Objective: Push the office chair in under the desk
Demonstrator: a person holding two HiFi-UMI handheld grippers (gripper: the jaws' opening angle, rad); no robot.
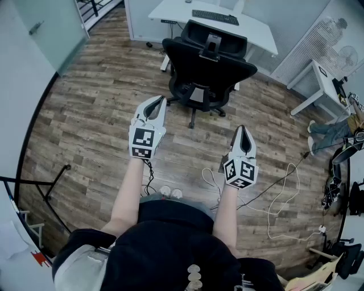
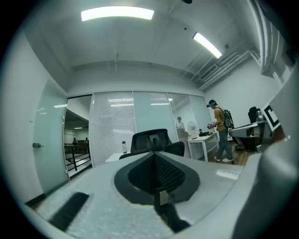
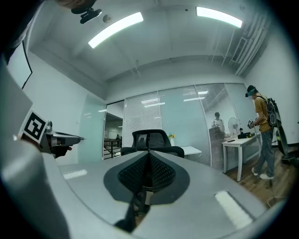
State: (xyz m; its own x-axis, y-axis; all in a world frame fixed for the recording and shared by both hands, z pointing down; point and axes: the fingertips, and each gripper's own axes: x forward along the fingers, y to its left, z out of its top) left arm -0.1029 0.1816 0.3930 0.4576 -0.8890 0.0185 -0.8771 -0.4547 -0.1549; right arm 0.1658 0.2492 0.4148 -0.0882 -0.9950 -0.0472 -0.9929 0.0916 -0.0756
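Two empty tongs, left tongs (image 1: 163, 100) and right tongs (image 1: 243, 129), both clenched, face one office chair (image 1: 207, 69) before one desk (image 1: 170, 10).

Office chair (image 1: 207, 62) on floor (image 1: 96, 113) just before the table (image 1: 259, 34), seat apparently not under it. Keyboard (image 1: 215, 17) on table. Second table (image 1: 319, 77) well right of chair.

Office: desk (image 1: 250, 25), keyboard (image 1: 215, 17), office chair (image 1: 207, 65), glass partitions (image 2: 140, 123).
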